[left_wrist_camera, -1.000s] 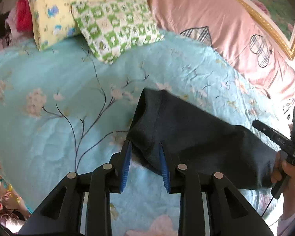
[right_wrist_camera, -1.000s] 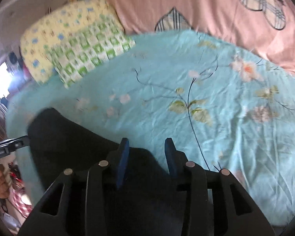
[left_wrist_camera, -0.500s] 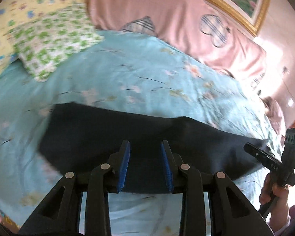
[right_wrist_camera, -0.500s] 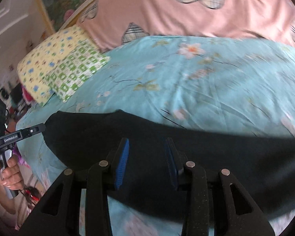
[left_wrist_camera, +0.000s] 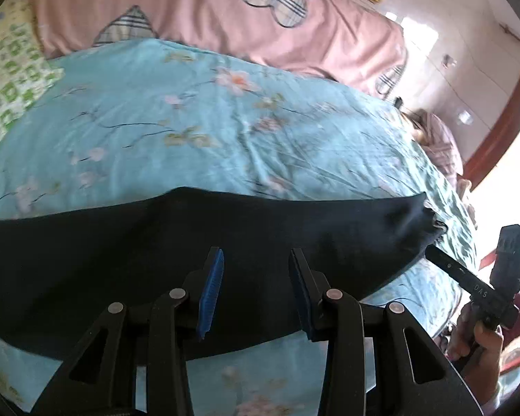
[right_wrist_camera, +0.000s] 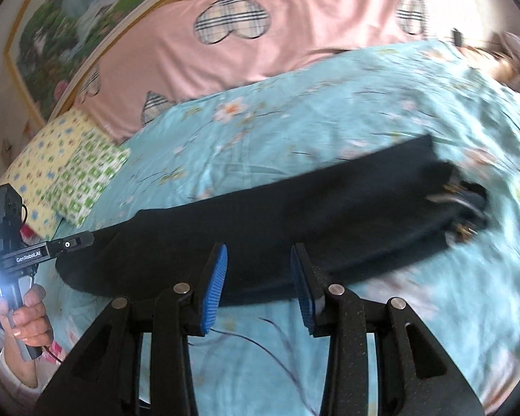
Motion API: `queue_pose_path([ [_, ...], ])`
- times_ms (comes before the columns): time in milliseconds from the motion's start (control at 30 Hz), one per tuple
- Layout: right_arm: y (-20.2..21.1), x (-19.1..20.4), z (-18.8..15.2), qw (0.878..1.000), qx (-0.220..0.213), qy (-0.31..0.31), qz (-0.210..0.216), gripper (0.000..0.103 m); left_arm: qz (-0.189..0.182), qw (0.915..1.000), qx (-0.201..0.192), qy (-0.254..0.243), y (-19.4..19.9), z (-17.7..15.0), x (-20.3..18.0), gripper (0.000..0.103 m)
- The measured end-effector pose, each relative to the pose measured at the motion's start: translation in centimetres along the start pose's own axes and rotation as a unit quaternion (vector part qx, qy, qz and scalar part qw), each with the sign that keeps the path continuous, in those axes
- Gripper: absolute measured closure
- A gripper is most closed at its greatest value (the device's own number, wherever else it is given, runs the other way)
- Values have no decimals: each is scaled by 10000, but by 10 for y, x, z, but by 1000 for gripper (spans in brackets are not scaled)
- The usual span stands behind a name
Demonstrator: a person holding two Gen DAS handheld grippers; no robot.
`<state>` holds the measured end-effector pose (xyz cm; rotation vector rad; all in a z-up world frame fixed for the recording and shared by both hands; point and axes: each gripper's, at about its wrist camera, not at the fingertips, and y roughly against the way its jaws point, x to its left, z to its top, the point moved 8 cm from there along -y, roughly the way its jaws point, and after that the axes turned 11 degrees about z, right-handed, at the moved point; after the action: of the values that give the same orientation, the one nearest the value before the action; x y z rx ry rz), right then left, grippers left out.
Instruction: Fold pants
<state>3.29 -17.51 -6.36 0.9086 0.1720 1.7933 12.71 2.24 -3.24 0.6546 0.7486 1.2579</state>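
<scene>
The dark navy pants (left_wrist_camera: 190, 242) lie folded lengthwise in a long strip across the light blue floral bedspread (left_wrist_camera: 225, 131). They also show in the right wrist view (right_wrist_camera: 312, 215), with the waistband end at the right. My left gripper (left_wrist_camera: 256, 263) is open and empty, hovering over the middle of the strip. My right gripper (right_wrist_camera: 259, 260) is open and empty above the strip's near edge. Each gripper shows in the other's view, the left one (right_wrist_camera: 76, 242) at the strip's left end and the right one (left_wrist_camera: 443, 263) at its right end.
A pink quilt with plaid hearts (left_wrist_camera: 208, 17) lies along the far side of the bed. A green-checked pillow (right_wrist_camera: 86, 176) and a yellow floral pillow (right_wrist_camera: 34, 152) sit at the left. A framed picture (right_wrist_camera: 86, 7) hangs behind. A doorway is at far right.
Both grippers have swung and pulled back from the pants' ends to face the strip's middle. The pants now lie stretched out in a long strip. Both stay open.
</scene>
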Motion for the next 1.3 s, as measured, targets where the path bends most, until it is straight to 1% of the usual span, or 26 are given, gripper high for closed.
queue_pose_path([
  [67,12,-12,-3,9998,-112,-140,-126,57,-112,9998,51,-122,-5,3,-15,62],
  [133,25,-25,-5,9989,-248,-331,-232,54,-205,9994,107,-248,-11,5,-29,61],
  [167,30,-29,-5,9984,-300,-393,-277,54,-271,9989,160,-334,-15,6,-38,61],
  [267,46,-46,-7,9963,-447,-587,-444,54,-417,9973,277,-541,-26,10,-61,56],
  [367,57,-63,-6,9933,-588,-788,-615,54,-560,9947,402,-766,-38,14,-84,55],
  [533,65,-84,-4,9874,-747,-1199,-709,53,-760,9896,516,-1102,-53,26,-117,52],
  [667,67,-96,-1,9831,-837,-1436,-773,48,-913,9847,614,-1354,-66,39,-145,51],
  [733,65,-101,1,9808,-885,-1576,-737,46,-978,9820,658,-1477,-73,45,-157,51],
  [867,60,-111,5,9753,-941,-1863,-730,45,-1112,9750,779,-1761,-90,58,-186,50],
  [933,57,-115,6,9723,-936,-2020,-717,45,-1227,9706,872,-1876,-97,62,-199,47],
  [1100,48,-125,11,9649,-1035,-2330,-626,45,-1448,9580,1124,-2206,-115,67,-234,47],
  [1233,45,-131,16,9604,-1142,-2480,-559,45,-1658,9441,1356,-2507,-130,64,-265,47],
  [1300,44,-133,17,9606,-1194,-2454,-526,52,-1631,9404,1421,-2624,-137,62,-275,47],
])
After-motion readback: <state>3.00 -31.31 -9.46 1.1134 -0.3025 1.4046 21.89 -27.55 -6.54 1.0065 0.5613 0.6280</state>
